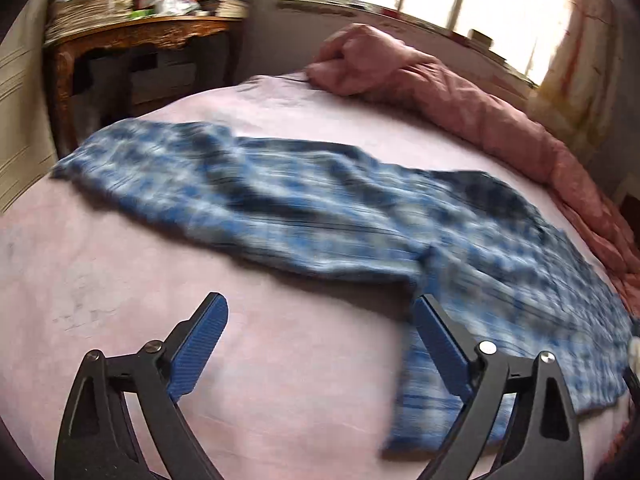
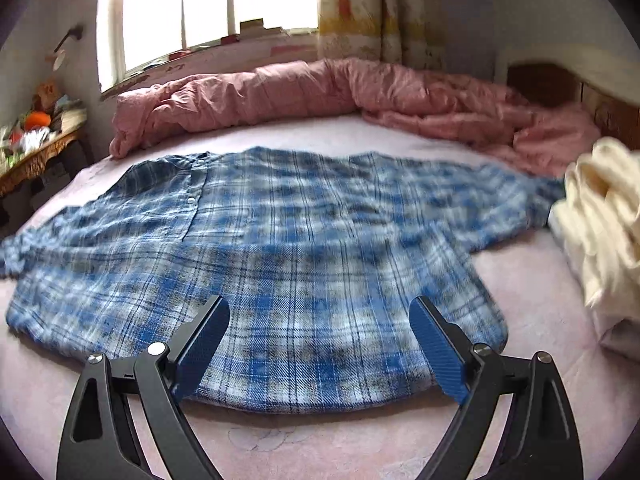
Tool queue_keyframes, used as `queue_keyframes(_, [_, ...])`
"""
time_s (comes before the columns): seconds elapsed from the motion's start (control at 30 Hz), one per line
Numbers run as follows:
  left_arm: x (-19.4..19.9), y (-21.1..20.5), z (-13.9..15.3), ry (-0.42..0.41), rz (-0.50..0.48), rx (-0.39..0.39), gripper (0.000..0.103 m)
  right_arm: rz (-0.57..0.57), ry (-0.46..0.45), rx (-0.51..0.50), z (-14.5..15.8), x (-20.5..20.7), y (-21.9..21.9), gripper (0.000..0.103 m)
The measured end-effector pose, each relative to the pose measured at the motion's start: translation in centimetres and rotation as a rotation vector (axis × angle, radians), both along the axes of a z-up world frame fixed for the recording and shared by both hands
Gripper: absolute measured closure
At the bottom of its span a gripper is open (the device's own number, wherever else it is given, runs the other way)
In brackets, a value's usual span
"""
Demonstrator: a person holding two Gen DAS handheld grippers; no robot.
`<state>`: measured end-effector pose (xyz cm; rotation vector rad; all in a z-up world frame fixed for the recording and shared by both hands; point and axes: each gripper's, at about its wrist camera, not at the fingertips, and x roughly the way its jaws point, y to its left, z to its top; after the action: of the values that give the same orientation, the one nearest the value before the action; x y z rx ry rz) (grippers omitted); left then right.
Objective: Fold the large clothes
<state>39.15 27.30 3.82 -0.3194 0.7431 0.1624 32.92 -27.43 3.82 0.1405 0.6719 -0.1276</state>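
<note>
A blue and white plaid shirt point(image 2: 304, 248) lies spread flat on the pink bed sheet point(image 2: 320, 448), collar and buttons at the left, hem toward me. In the left wrist view the shirt point(image 1: 320, 216) stretches from a sleeve at the far left to the body at the right. My left gripper point(image 1: 320, 308) is open and empty above the sheet, just beside the shirt's side edge below the sleeve. My right gripper point(image 2: 320, 312) is open and empty, hovering over the shirt's hem.
A rolled pink quilt point(image 2: 320, 96) lies along the far side of the bed under the window. A cream garment pile point(image 2: 604, 224) sits at the right. A cluttered wooden table point(image 1: 140, 32) stands beyond the bed's left end.
</note>
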Motion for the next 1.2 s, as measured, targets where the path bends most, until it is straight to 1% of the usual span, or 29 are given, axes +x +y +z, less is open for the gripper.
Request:
queue_keyframes(0.03, [0.2,1.1,-0.4,0.014,0.029,-0.052,0.01,-0.015,0.01,0.028,-0.2,0.1,-0.6,0.01])
queue_keyframes(0.1, [0.9,3.8,-1.4,0.028,0.079,-0.216,0.01,-0.044,0.026,0.071,-0.7,0.3,-1.9,0.01])
queue_keyframes(0.13, [1.2,5.0,-1.8,0.027,0.105,-0.277,0.01,-0.056,0.033,0.08,-0.9,0.4,-2.2,0.01])
queue_keyframes(0.17, [1.6,6.0,-2.2,0.027,0.125,-0.308,0.011,-0.06,0.039,0.086,-1.0,0.4,-2.4,0.01])
queue_keyframes(0.23, [2.5,7.6,-2.9,0.002,0.127,-0.317,0.013,-0.064,0.048,0.095,-1.4,0.4,-2.5,0.01])
queue_keyframes(0.3, [3.5,9.0,-3.6,-0.009,0.137,-0.354,0.014,-0.072,0.051,0.099,-1.5,0.1,-2.5,0.01])
queue_keyframes(0.37, [4.6,10.3,-3.5,-0.036,0.151,-0.377,0.014,-0.059,0.046,0.109,-1.4,0.1,-2.5,0.01])
queue_keyframes(0.4, [5.2,10.7,-3.6,-0.037,0.161,-0.381,0.014,-0.056,0.047,0.111,-1.4,0.2,-2.5,0.01])
queue_keyframes(0.47, [6.1,11.5,-3.8,-0.034,0.18,-0.365,0.014,-0.054,0.055,0.113,-1.5,0.4,-2.4,0.01])
queue_keyframes(0.5, [6.2,11.7,-3.8,-0.045,0.195,-0.368,0.014,-0.049,0.061,0.113,-1.6,0.6,-2.4,0.01])
queue_keyframes(0.53, [6.1,11.9,-3.8,-0.058,0.217,-0.37,0.027,-0.046,0.063,0.112,-1.6,0.6,-2.3,0.01])
queue_keyframes(0.57, [5.8,12.4,-3.9,-0.062,0.263,-0.359,0.057,-0.043,0.064,0.106,-1.6,0.7,-2.1,0.01])
queue_keyframes(0.6, [5.4,13.0,-4.2,-0.065,0.305,-0.368,0.072,-0.041,0.062,0.1,-1.6,0.6,-2.0,0.01])
queue_keyframes(0.63, [4.8,14.0,-4.7,-0.083,0.321,-0.407,0.091,-0.037,0.055,0.091,-1.5,0.6,-1.8,0.01])
queue_keyframes(0.67, [4.3,15.1,-5.4,-0.104,0.33,-0.478,0.093,-0.034,0.048,0.085,-1.4,0.5,-1.7,0.01])
queue_keyframes(0.73, [3.3,17.1,-6.9,-0.144,0.35,-0.668,0.093,-0.028,0.028,0.065,-1.0,0.2,-1.3,0.01])
queue_keyframes(0.77, [3.0,17.7,-7.2,-0.167,0.355,-0.711,0.095,-0.026,0.024,0.058,-0.9,0.1,-1.2,0.01])
queue_keyframes(0.8, [2.9,17.9,-7.3,-0.173,0.354,-0.715,0.097,-0.024,0.019,0.051,-0.9,0.0,-1.1,0.01])
queue_keyframes(0.83, [3.1,17.5,-6.9,-0.161,0.345,-0.677,0.1,-0.024,0.017,0.045,-0.8,-0.1,-1.0,0.01])
queue_keyframes(0.87, [3.4,16.9,-6.3,-0.138,0.334,-0.606,0.102,-0.026,0.017,0.041,-0.8,-0.1,-0.9,0.01])
queue_keyframes(0.9, [3.7,15.8,-5.2,-0.128,0.314,-0.511,0.102,-0.029,0.018,0.039,-0.8,-0.1,-0.9,0.01])
queue_keyframes(0.93, [3.7,14.5,-3.9,-0.149,0.285,-0.441,0.102,-0.031,0.017,0.038,-0.8,-0.2,-0.9,0.01])
queue_keyframes(0.97, [3.6,13.2,-2.5,-0.178,0.246,-0.388,0.102,-0.031,0.015,0.038,-0.7,-0.3,-0.9,0.01])
queue_keyframes(1.07, [3.0,8.7,2.0,-0.283,0.114,-0.301,0.102,-0.032,0.015,0.037,-0.7,-0.3,-1.0,0.01])
queue_keyframes(1.1, [2.8,6.6,3.4,-0.309,0.062,-0.255,0.102,-0.033,0.018,0.035,-0.7,-0.3,-1.0,0.01])
queue_keyframes(1.13, [2.6,4.3,4.7,-0.321,0.011,-0.21,0.102,-0.032,0.019,0.033,-0.6,-0.3,-0.9,0.01])
queue_keyframes(1.17, [2.6,2.2,5.6,-0.327,-0.04,-0.185,0.102,-0.031,0.02,0.031,-0.7,-0.3,-0.9,0.01])
queue_keyframes(1.2, [2.8,-0.1,6.2,-0.329,-0.092,-0.179,0.102,-0.027,0.019,0.027,-0.6,-0.3,-0.8,0.01])
